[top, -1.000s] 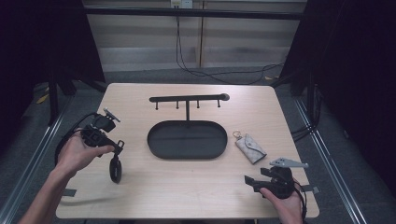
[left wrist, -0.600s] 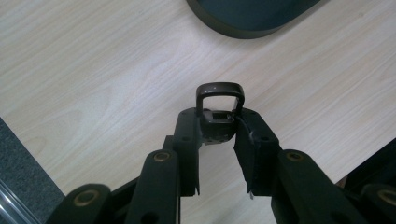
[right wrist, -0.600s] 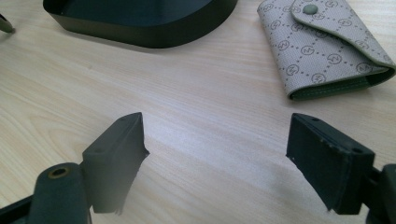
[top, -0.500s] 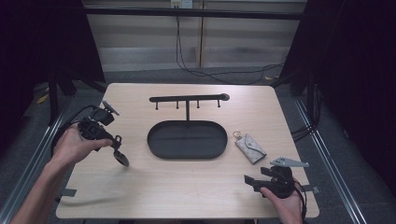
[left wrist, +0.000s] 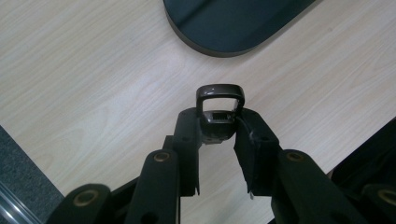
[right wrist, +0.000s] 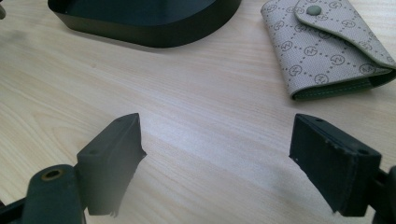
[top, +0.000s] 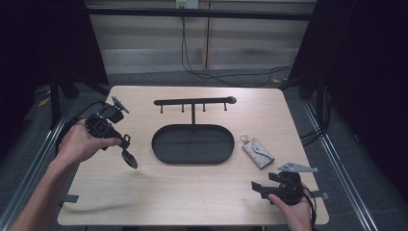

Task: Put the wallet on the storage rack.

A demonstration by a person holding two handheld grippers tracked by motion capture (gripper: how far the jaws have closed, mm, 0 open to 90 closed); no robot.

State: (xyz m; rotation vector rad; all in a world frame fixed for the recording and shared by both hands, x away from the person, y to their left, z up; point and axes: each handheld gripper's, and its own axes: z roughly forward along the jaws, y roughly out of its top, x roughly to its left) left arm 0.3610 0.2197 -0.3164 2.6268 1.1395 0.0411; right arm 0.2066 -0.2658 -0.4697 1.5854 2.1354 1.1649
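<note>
While clamped, key fob (left wrist: 219,109) hangs

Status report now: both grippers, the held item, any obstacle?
Left gripper shut on dark key fob, above table. Right gripper open. Tray ahead, path free.

A fixed camera looks forward and down from above the near edge of a pale wooden table (top: 192,192). Two close cameras ride low on the hand-held grippers, facing along black jaws. All three views share the black oval metal tray (top: 192,144) (left wrist: 233,23) (right wrist: 140,23).
</note>
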